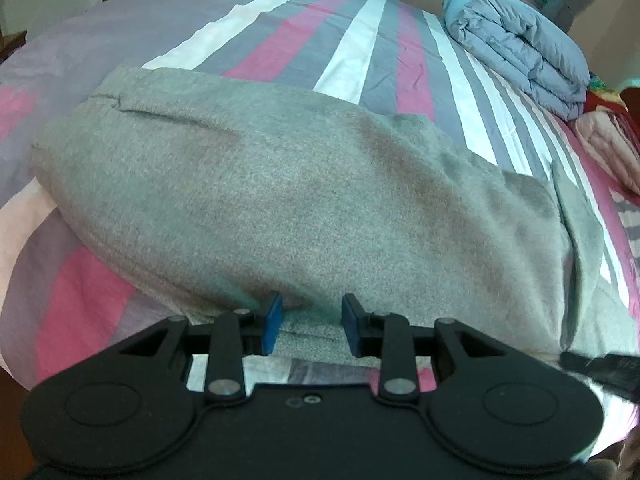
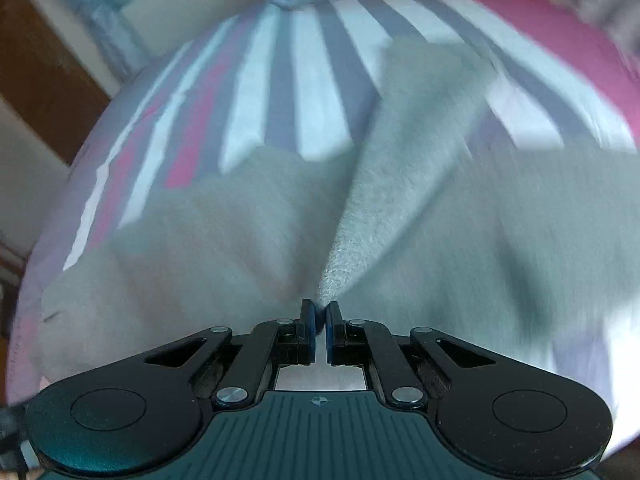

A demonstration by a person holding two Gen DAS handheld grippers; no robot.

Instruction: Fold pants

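Note:
Grey fleece pants point(image 1: 280, 200) lie spread across a striped bed sheet point(image 1: 360, 52). In the left wrist view my left gripper point(image 1: 312, 320) is open, its blue pads point(image 1: 273, 322) on either side of the pants' near edge. In the right wrist view my right gripper point(image 2: 319, 326) is shut on a fold of the grey pants point(image 2: 384, 184), and a ridge of cloth rises from the pads. That view is blurred by motion. The right gripper's black edge point(image 1: 600, 368) shows at the lower right of the left wrist view.
A folded blue-grey quilt point(image 1: 520, 44) lies at the back right of the bed, with pink and red bedding point(image 1: 608, 136) beside it. Wooden furniture point(image 2: 44, 76) and a wall stand beyond the bed's left side.

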